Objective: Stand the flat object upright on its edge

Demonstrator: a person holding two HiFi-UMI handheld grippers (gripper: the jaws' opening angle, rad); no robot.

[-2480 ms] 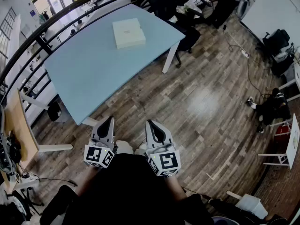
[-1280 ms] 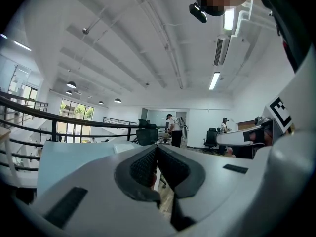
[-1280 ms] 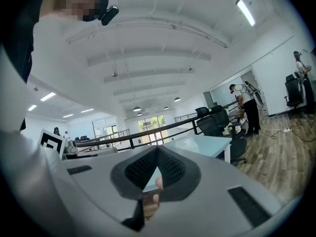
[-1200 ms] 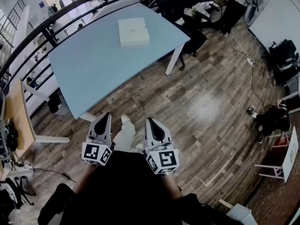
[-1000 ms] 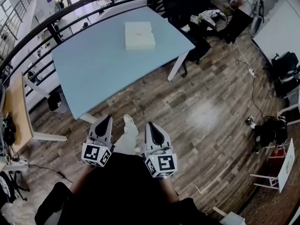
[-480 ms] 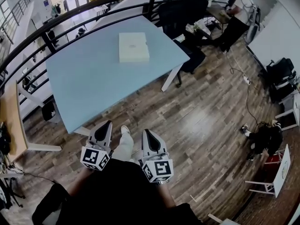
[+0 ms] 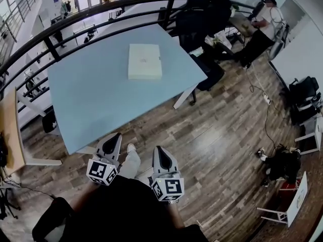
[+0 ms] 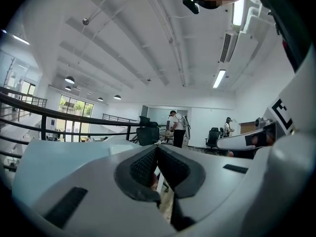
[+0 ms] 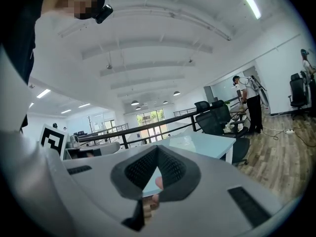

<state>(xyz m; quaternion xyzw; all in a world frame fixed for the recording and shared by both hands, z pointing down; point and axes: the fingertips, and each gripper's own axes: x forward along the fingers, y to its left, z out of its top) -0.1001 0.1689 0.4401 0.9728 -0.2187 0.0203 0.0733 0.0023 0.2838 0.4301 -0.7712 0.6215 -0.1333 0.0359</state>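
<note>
Both pairs of jaws are pressed together, with nothing between them. The left gripper and the right gripper hang side by side over the wooden floor, short of the near corner of the blue table. The flat white box lies on its broad face on the table's far half, at about twelve o'clock from the grippers and well apart from them. As I judge it, nothing is done yet: closing in, opening the jaws and tipping the box onto an edge all remain.

The mark (tiny) on the white box is unreadable.
</note>
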